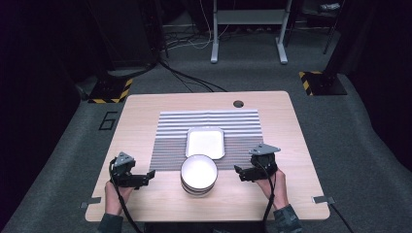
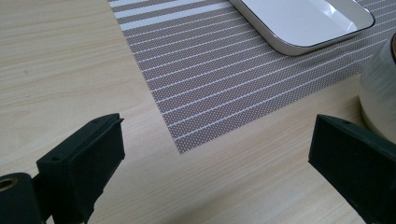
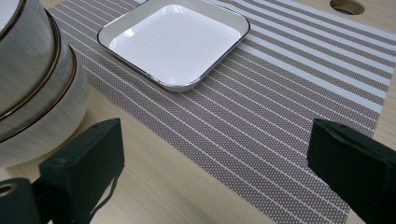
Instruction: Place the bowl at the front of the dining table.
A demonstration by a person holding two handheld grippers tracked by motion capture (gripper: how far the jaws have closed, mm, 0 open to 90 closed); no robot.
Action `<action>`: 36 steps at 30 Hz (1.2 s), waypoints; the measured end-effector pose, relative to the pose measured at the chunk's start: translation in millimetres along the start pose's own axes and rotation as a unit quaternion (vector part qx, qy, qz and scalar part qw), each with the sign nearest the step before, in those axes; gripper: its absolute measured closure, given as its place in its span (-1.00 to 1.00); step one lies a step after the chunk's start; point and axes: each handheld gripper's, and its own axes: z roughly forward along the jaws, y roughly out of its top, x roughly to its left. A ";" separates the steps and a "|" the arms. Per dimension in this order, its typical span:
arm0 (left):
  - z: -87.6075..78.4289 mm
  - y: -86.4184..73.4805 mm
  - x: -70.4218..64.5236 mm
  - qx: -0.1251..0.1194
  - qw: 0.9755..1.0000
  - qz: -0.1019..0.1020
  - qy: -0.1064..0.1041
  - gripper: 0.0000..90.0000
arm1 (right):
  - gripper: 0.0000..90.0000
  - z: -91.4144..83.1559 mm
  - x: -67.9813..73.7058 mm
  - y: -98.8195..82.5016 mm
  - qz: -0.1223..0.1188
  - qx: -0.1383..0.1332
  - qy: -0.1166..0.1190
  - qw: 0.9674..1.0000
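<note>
White stacked bowls [image 1: 198, 174], dark-rimmed: on bare wooden table [image 1: 145, 109], at near edge of striped placemat [image 1: 209, 121], between both grippers. Left gripper [image 1: 145, 177]: jaws spread wide, empty, bowls just beside one jaw. Right gripper [image 1: 240, 173]: jaws wide apart, empty, bowls near. Square white tray [image 1: 205, 142]: on mat, directly behind bowls. Bare tabletop either side.

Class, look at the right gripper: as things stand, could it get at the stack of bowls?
Probably yes. The right gripper is open and lies beside the stack of bowls, with bare table between them. The square plate sits behind the stack, out of the way.
</note>
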 end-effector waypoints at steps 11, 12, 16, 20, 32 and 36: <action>0.0 10.8 -8.6 -0.003 1.000 0.009 -0.016 -0.93 | -0.92 -1.5 7.4 10.1 -0.016 -0.005 0.006 1.000; -0.7 12.1 -10.4 -0.004 1.000 0.010 -0.018 -0.92 | -0.92 -1.8 9.8 12.1 -0.017 -0.008 0.009 1.000; -1.5 16.7 -13.5 -0.006 1.000 0.017 -0.023 -0.92 | -0.92 -2.5 11.9 15.9 -0.020 -0.009 0.012 1.000; -3.0 19.4 -15.0 -0.007 0.999 0.019 -0.026 -0.92 | -0.91 -2.7 14.6 21.1 -0.023 -0.014 0.018 0.999; -5.9 31.4 -21.5 -0.014 0.999 0.023 -0.038 -0.92 | -0.90 -3.8 19.9 29.9 -0.030 -0.017 0.034 0.999; -8.0 35.9 -23.5 -0.016 0.999 0.026 -0.040 -0.92 | -0.90 -2.8 21.0 33.4 -0.031 -0.018 0.037 0.999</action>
